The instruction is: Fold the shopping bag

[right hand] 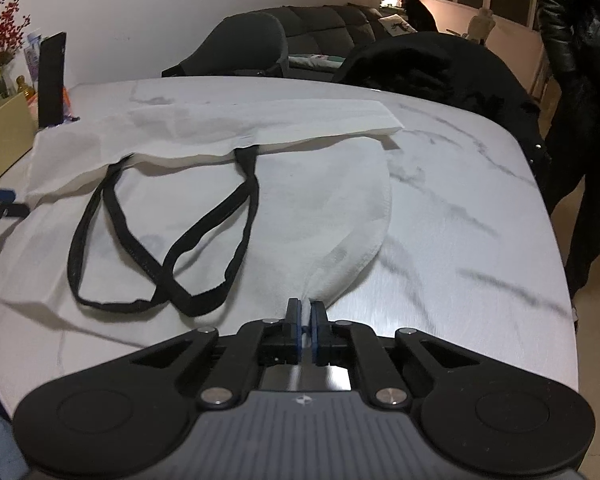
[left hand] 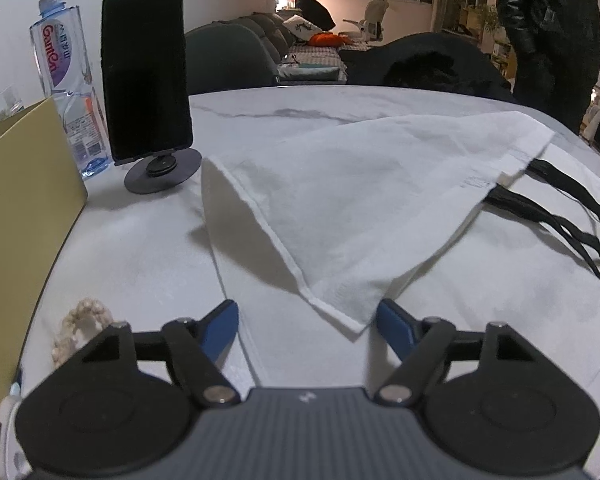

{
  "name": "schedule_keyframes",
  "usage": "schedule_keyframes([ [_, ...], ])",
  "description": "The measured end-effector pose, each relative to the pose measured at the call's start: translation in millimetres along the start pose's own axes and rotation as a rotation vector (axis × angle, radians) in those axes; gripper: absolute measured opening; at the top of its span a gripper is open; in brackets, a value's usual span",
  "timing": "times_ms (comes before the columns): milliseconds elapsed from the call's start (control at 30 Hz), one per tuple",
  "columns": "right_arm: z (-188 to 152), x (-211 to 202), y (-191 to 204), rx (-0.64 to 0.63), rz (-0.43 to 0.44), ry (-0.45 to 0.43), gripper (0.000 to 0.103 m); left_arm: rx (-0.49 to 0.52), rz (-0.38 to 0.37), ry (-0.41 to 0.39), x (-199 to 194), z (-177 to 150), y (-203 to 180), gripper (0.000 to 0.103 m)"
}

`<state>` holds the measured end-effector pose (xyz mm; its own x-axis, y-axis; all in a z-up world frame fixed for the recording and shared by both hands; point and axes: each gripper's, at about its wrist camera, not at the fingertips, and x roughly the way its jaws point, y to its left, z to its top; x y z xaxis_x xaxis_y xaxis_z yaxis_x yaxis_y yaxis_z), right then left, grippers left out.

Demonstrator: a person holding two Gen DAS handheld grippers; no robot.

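Ideally the right tongs, clamped on the shopping bag corner, carry it flat; left tongs wait spread around the near folded corner.

Open marble on the right, clutter at the left edge

The table lies bare right of the bag. Along its left side stand a box, a bottle and a phone on a stand; beads lie near the left gripper. Chairs line the far edge.
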<state>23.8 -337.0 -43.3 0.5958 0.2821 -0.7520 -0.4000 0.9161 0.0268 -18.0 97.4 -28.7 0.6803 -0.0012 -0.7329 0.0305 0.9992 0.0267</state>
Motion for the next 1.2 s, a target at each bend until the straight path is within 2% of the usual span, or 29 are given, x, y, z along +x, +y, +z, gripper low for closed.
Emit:
schedule_keyframes([
  [67,-8,-8,5,0.001,-0.004,0.0,0.005,0.01,0.01,0.003,0,4,-1,0.065],
  [233,-27,-27,20,-0.004,-0.01,0.006,0.005,0.008,-0.017,-0.015,-5,12,-4,0.065],
  [367,-39,-40,32,-0.016,-0.014,0.018,0.005,0.026,-0.071,-0.025,-8,15,-17,0.065],
  [667,-58,-65,60,-0.067,-0.04,0.036,0.006,0.065,-0.188,0.01,3,22,-47,0.065],
  [833,-57,-70,64,-0.088,-0.066,0.043,0.007,0.121,-0.203,0.016,8,23,-66,0.065],
  [900,-54,-75,64,-0.097,-0.077,0.031,0.011,0.152,-0.208,0.024,9,23,-74,0.066],
  [967,-50,-78,64,-0.105,-0.091,0.016,0.021,0.179,-0.211,0.027,10,23,-83,0.066],
  [1100,-43,-82,65,-0.122,-0.115,-0.003,0.025,0.221,-0.233,0.014,5,25,-97,0.066],
  [1200,-39,-81,64,-0.113,-0.094,-0.019,0.028,0.324,-0.207,-0.01,2,24,-109,0.067],
])
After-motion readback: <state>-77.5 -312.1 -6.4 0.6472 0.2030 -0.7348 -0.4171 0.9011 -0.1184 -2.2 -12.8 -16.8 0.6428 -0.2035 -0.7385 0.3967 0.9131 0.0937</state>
